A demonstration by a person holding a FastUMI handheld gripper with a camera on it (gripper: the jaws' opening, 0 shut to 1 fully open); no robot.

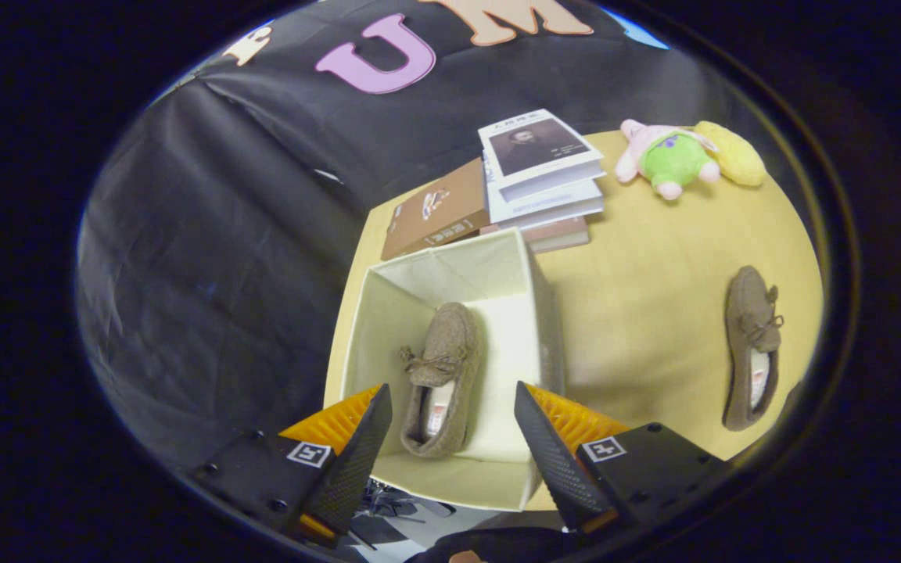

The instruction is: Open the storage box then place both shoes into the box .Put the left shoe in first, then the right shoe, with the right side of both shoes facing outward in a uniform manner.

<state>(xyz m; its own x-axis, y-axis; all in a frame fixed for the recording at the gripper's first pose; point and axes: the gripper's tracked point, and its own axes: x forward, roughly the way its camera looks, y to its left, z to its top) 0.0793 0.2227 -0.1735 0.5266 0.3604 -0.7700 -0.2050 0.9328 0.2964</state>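
The box [450, 313] stands open near the table's left edge, its pale fabric walls upright and its mouth facing up at the camera. One shoe [439, 379] lies inside on the floor of the box, toe pointing away, bow on top. The tool [450, 434] hangs above the box with its fingers spread wide and nothing between them; the shoe in the box shows through the gap, well below the tips.

So the first placement looks done, and the step in hand is going for the second shoe [752, 348]. It lies on the bare table [654, 289] well to the right of the box, toe also pointing away, apart from everything else. The next move calls for swinging the tool right, coming down over that shoe, closing on its sides, then carrying it back to set it beside the first one with the same side facing out.

Beyond the box sits a stack of books [533, 176], and further right a plush toy [681, 156]; neither is in the path.

Hard to judge: whether the boxed shoe is truly the left one, and how much room remains beside it. The box's near wall is partly covered by the fingers, and the second shoe's heel is dim and badly stretched.
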